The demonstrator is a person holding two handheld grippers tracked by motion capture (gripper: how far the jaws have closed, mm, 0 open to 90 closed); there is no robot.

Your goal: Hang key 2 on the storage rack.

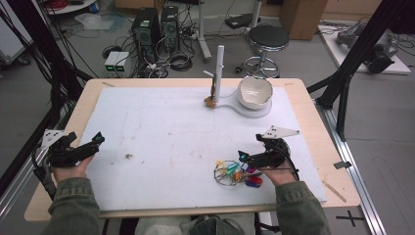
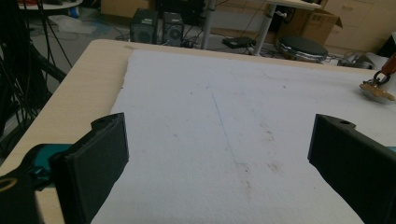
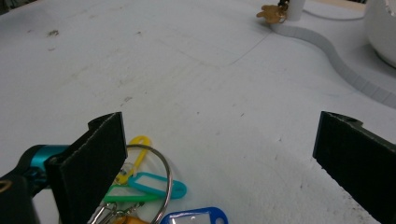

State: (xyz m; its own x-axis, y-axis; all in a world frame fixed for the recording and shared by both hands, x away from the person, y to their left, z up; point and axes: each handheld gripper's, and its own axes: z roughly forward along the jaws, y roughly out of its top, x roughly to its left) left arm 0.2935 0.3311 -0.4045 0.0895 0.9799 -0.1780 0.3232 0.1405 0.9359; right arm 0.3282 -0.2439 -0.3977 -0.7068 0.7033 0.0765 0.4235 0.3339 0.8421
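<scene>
Right gripper jaws wide over key tags, high view w/ bowl

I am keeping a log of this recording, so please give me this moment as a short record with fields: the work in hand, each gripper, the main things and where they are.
work in hand: right gripper reaching for key ring with coloured tags
right gripper: open, jaws wide, above the tags
left gripper: open, holding nothing, at the left edge of the white mat
far side: white bowl on a stand with an upright post
</scene>
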